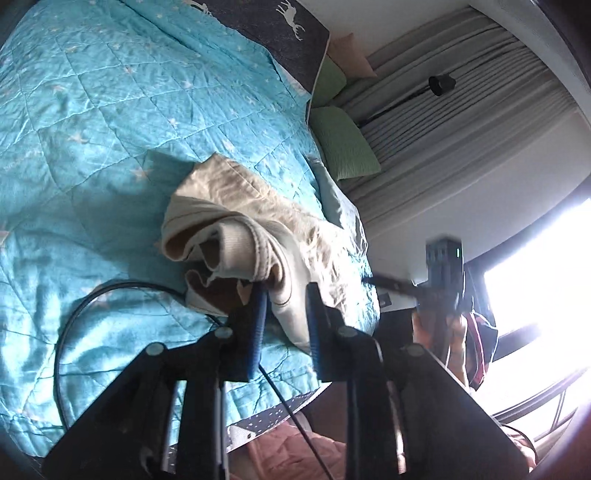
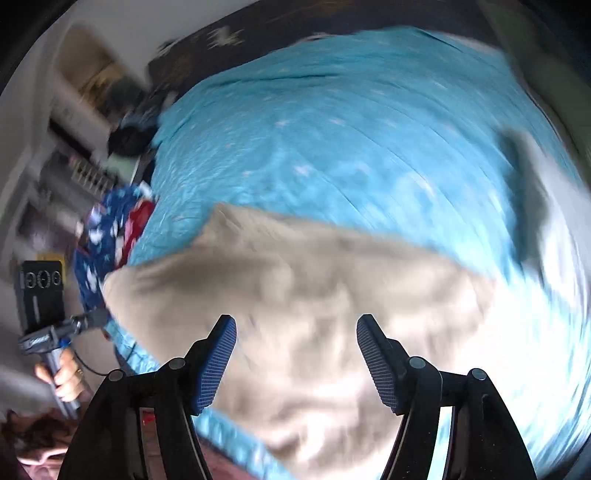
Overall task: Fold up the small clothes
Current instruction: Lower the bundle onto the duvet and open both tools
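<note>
A small cream garment (image 1: 236,218) lies bunched on the turquoise quilted bedspread (image 1: 110,110). My left gripper (image 1: 286,295) has its blue pads closed on a fold of the garment's ribbed edge and lifts it a little. The right gripper (image 1: 443,273) shows in the left wrist view at the right, off the bed edge. In the right wrist view, which is motion-blurred, my right gripper (image 2: 297,332) is open and empty above the same cream garment (image 2: 295,280). The hand holding the left gripper's handle (image 2: 59,365) shows at far left.
A blue and red patterned cloth (image 2: 110,229) lies at the bed's left edge. Green pillows (image 1: 343,144) and a dark deer-print blanket (image 1: 266,26) sit at the head of the bed. A black cable (image 1: 74,317) loops over the bedspread. Grey curtains (image 1: 461,122) and a bright window (image 1: 535,295) lie beyond.
</note>
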### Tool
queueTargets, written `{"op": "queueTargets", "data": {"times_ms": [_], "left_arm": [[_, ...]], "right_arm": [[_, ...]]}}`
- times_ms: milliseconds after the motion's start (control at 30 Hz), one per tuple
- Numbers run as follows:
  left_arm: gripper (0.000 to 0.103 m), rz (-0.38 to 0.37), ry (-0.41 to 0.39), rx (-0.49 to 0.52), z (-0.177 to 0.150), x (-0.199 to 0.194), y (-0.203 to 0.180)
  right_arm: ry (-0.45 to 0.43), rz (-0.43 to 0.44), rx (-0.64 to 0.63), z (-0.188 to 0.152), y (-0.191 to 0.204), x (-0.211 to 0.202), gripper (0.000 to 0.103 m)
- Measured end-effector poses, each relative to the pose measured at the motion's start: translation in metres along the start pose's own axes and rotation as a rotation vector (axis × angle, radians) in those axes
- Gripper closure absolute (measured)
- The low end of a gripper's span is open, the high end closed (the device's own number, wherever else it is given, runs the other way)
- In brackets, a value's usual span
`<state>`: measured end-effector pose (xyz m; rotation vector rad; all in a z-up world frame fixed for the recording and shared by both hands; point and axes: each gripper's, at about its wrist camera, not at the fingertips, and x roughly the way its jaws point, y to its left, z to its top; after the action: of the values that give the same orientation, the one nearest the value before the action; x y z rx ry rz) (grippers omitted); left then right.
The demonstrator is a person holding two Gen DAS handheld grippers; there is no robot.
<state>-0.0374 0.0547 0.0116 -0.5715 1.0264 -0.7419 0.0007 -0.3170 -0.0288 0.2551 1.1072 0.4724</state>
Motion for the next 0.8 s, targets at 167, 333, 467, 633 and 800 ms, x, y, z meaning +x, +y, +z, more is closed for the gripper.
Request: {"op": "queueTargets", "data": {"times_ms": [167,333,467,633,800], "left_arm": [[0.067,0.004,0.054,0.073,-0.006,0.008,-0.016],[0.058,0.012,0.138,0.104,-0.021,0.021,-0.031],[0.052,0.049,0.194,0.152,-0.033,0.043,-0.042],[0.052,0.125,0.299,0.118,-0.040,0.078,-0.038],[0.052,0.173,0.282,0.079,-0.037,0.078,-0.028]], "right_arm": [[-0.066,0.055,0.340,-0.108,-0.071,-0.025,0.034],[-0.071,0.237,0.515,-0.150,-0.100,0.002,0.034],[-0.062,0.343,0.481,-0.144,-0.092,0.030,0.030],[-0.081,0.451,0.426,-0.106,-0.088,0.054,0.029],[-0.121,0.491,0.444,-0.064,-0.088,0.071,0.064]]}}
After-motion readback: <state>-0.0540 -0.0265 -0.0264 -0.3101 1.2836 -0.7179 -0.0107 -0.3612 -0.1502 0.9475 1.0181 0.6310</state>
